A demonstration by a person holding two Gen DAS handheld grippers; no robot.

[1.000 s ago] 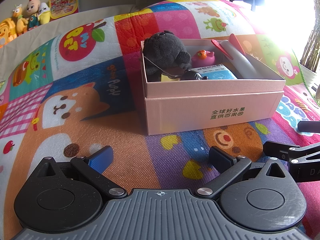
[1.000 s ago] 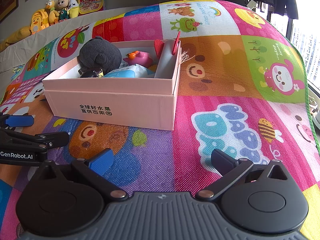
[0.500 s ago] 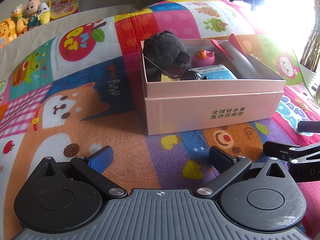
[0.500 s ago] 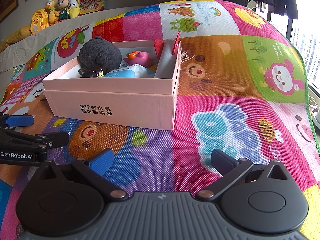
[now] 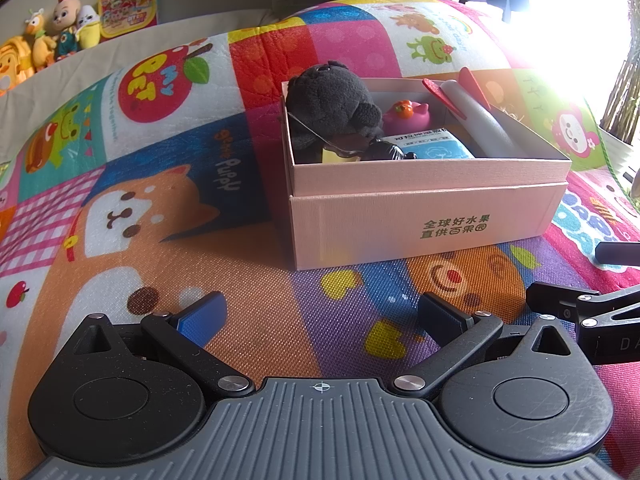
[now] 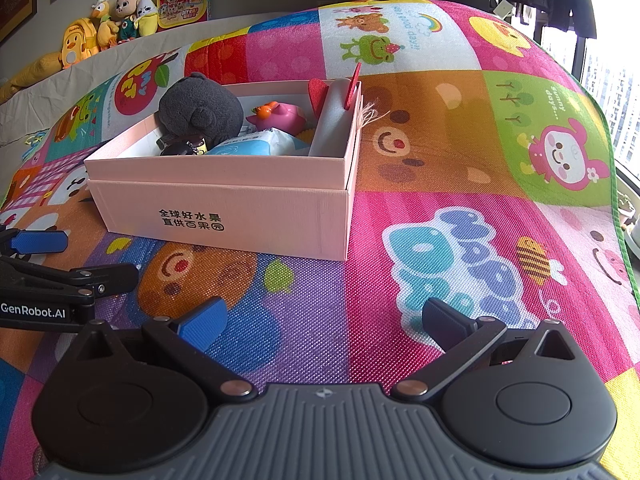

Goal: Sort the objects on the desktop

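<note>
The left hand-held gripper (image 5: 320, 316) hovers low over the colourful cartoon play mat (image 5: 168, 208), its fingers spread wide with nothing between them. The right hand-held gripper (image 6: 324, 320) sits just beside it at the same height, equally wide open and empty; each one's side shows at the edge of the other's view. Ahead of both stands a pink cardboard box (image 5: 424, 216) with green Chinese print on its front wall, resting on the mat. Inside it, a dark grey plush toy (image 5: 332, 100) fills the left end, rising above the rim. Beside it lies a pink rubber toy with an orange top (image 5: 406, 114), and in front of that a light blue tissue pack (image 5: 434, 146). A grey roll with red felt pieces (image 5: 476, 114) leans along the box's right wall. Small dark items lie at the plush toy's foot, too unclear to name. Far behind, a row of stuffed dolls (image 6: 116, 16) lines the wall
</note>
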